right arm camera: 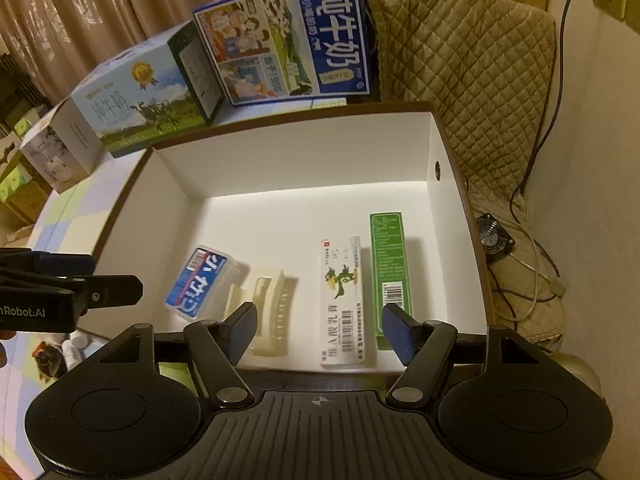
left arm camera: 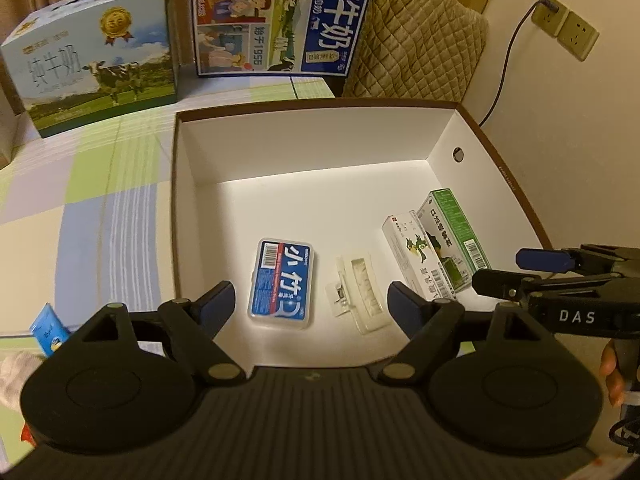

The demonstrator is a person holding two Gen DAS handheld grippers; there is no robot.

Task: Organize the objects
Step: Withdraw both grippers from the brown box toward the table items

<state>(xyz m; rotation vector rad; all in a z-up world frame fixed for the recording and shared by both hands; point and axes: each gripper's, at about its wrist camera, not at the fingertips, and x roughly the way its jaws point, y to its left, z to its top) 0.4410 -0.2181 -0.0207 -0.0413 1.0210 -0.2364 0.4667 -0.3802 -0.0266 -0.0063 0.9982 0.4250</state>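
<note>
A white open box (left arm camera: 304,148) (right arm camera: 296,168) with a brown rim holds a blue plastic case (left arm camera: 281,282) (right arm camera: 200,280), a cream hair clip (left arm camera: 360,292) (right arm camera: 270,308), a white carton (left arm camera: 416,256) (right arm camera: 342,300) and a green carton (left arm camera: 456,236) (right arm camera: 390,264). My left gripper (left arm camera: 312,304) is open and empty above the box's near edge, over the blue case and clip. My right gripper (right arm camera: 320,328) is open and empty above the white carton. Each gripper shows at the side of the other's view, the right gripper (left arm camera: 516,268) in the left wrist view and the left gripper (right arm camera: 104,276) in the right wrist view.
Two milk cartons stand behind the box: a pale one with a cow (left arm camera: 96,52) (right arm camera: 136,108) and a blue one (left arm camera: 280,16) (right arm camera: 288,40). A quilted chair (left arm camera: 420,44) (right arm camera: 472,64) and wall sockets (left arm camera: 564,24) are at the right. A blue packet (left arm camera: 48,330) lies on the checked tablecloth (left arm camera: 100,200).
</note>
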